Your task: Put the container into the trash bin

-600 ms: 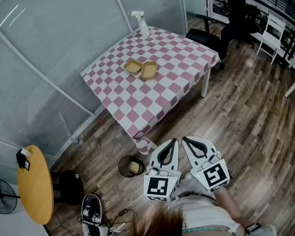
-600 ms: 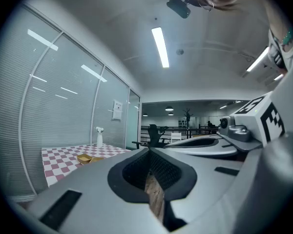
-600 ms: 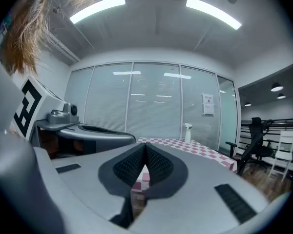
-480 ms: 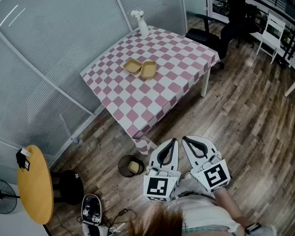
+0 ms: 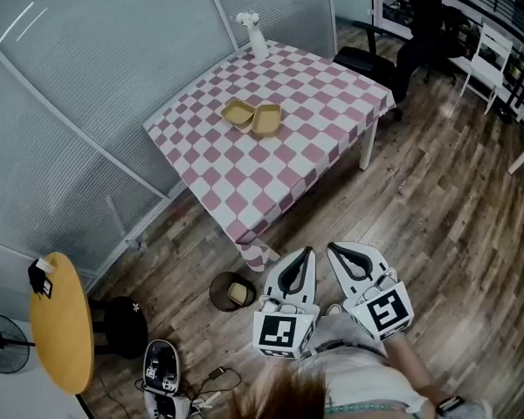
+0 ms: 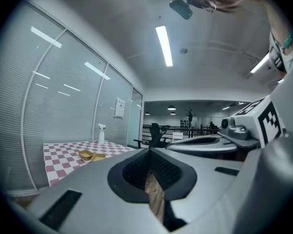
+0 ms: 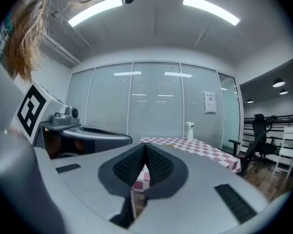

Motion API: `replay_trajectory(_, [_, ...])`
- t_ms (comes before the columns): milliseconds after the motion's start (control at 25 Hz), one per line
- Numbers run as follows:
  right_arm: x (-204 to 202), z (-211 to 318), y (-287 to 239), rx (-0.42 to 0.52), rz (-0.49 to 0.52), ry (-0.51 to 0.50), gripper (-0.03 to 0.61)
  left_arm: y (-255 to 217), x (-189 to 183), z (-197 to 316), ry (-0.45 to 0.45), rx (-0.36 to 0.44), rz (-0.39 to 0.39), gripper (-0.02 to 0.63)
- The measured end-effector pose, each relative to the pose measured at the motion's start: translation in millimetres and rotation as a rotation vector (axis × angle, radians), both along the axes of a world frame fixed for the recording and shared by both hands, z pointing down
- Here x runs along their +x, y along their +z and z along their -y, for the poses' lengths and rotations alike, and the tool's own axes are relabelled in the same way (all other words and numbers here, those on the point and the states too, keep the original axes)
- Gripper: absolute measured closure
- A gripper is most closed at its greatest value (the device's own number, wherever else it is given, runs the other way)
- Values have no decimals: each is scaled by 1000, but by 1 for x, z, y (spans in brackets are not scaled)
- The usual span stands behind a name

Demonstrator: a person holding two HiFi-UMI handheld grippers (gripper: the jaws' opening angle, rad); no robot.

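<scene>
Change: against the earlier head view, the scene has only shifted slightly; the container and both grippers keep their places.
Container: a tan, open, hinged fibre clamshell container [image 5: 251, 117] lies on the pink-and-white checked tabletop [image 5: 275, 168], well apart from both grippers.
Axis: its two shallow, rounded-square trays lie side by side, the long axis running left to right.
Bin: a round dark trash bin [image 5: 217, 298] stands on the wood-plank floor by the table's near corner.
Left gripper [image 5: 308, 252]: fingers closed, empty.
Right gripper [image 5: 332, 249]: fingers closed, empty.
</scene>
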State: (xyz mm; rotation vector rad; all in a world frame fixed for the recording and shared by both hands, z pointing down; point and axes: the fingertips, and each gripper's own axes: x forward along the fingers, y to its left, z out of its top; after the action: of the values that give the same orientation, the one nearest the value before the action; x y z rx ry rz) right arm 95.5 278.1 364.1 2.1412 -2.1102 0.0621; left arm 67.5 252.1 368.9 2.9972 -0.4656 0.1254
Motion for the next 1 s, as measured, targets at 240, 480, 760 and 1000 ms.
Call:
replay_trajectory(240, [8,32,7,-21,-16,-3,584,4,12,37,-4,-12,-4,607])
replay_trajectory(480, [33,87,6,-19,-20,34,584,7,43,91,62,-8,-13,607])
replay_trajectory(760, [66,161,3,-10,-34,101,584,1,78,162,143,13,-23,607])
replay_trajectory(1000, [74,212,9,-37,-32,111,584,5,87,211,162,-3,-16,607])
